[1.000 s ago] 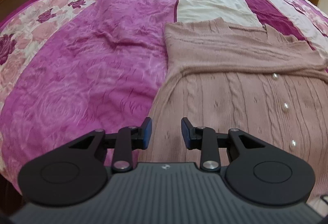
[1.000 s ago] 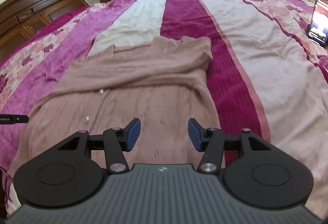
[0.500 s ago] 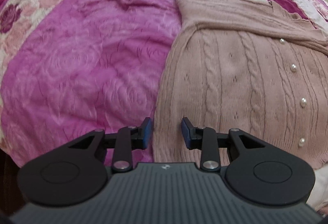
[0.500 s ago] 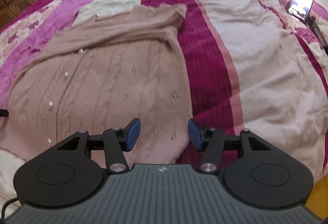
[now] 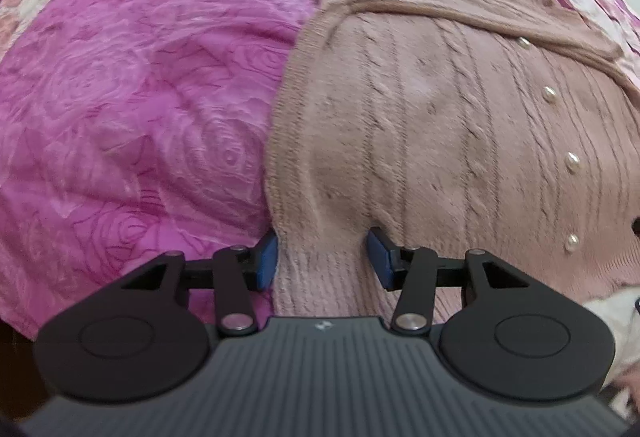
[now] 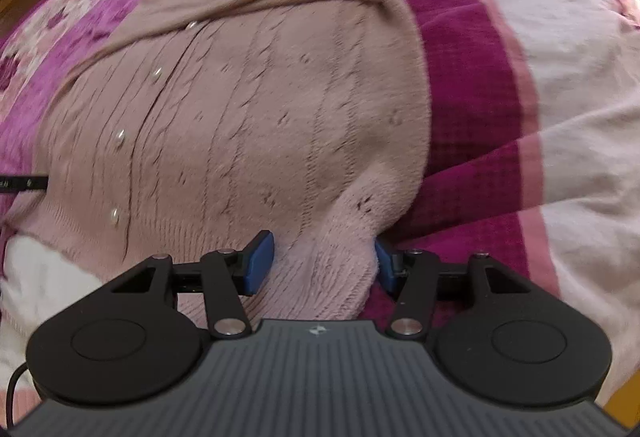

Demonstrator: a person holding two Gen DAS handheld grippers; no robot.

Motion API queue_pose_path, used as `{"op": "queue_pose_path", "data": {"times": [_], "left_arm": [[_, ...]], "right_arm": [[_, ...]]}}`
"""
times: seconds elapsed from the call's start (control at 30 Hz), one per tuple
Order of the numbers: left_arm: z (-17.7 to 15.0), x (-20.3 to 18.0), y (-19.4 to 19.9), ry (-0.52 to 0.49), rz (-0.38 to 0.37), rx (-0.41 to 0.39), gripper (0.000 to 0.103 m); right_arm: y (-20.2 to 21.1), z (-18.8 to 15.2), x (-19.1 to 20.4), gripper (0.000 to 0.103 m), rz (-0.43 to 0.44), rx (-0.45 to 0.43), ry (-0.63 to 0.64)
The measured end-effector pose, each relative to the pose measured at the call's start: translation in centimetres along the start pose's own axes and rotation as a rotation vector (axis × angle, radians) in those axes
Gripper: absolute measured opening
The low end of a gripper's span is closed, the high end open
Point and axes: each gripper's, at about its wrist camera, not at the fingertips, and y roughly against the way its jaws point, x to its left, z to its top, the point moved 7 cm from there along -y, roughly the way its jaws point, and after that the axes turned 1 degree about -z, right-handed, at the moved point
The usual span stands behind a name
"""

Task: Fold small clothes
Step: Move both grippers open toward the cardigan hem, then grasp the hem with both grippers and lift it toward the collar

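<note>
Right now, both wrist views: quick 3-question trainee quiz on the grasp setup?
1. True or false: the left hand-held gripper is shut on the cardigan.
2. Which part of the cardigan lies between the right hand-held gripper's fingers: A collar, B ribbed hem corner, C sleeve cuff?
3. Fill in: the cardigan's buttons look like ____.

Key: 1 false, both stand open; 2 B; 3 pearls.

Both grippers low, jaws spread

The left gripper [image 5: 322, 257] and the right gripper [image 6: 324, 263] each point forward and downward, blue pads wide apart, with knit fabric lying in the gap between the fingers, unclamped.
</note>
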Motion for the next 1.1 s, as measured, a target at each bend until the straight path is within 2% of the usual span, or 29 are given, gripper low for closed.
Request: {"op": "queue_pose_path", "data": {"times": [0.13,0.27,0.4,0.43,0.47,0.5,0.53,0.57,0.73,0.87,1.1], "left_arm": [[-0.7,-1.0,-0.3,-0.035,-0.064,0.033,0.049],[-0.9,-1.7,-1.1,-0.075,-0.055,0.037,0.049],[-0.7,-1.9,-1.4,-0.066,-0.062,0.027,0.048],[-0.7,-2.0,-1.2,-0.068,-0.066,0.02,0.042],[-0.8,-2.1,-1.1,-0.071,-0.075,0.016,0.038],[-0.8,-2.3,-1.0,-0.07,-0.091,0.014,0.03],[-0.8,-2.4,-1.0,-0.065,-0.105,0.012,0.023],[-0.9,-2.6,-0.9,-0.062,-0.113,0.011,0.021],[-0.5,-2.8,-0.3,-0.037,-0.121,-0.02,0.016],[0.5,-2.7,1.1,-0.004,-0.132,-0.074,0.015],[3.0,-2.8,4.6,0.068,-0.201,-0.214,0.015]], "right_arm": [[-0.3,-0.1,0.4,0.06,0.05,0.048,0.034],[-0.7,0.0,0.2,0.06,0.078,0.069,0.029],[-1.2,-0.1,0.7,0.06,0.074,0.06,0.041],[-1.2,-0.1,0.9,0.059,0.068,0.054,0.048],[-1.3,-0.1,1.1,0.056,0.062,0.046,0.06],[-1.2,-0.3,1.2,0.054,0.057,0.04,0.071],[-1.2,-0.3,1.2,0.047,0.058,0.035,0.074],[-1.2,-0.3,1.3,0.038,0.067,0.031,0.068],[-0.8,-0.2,1.6,0.02,0.1,-0.005,0.05],[0.7,0.4,1.8,0.015,0.138,-0.069,0.032],[4.0,2.7,2.6,0.013,0.207,-0.214,0.013]]}}
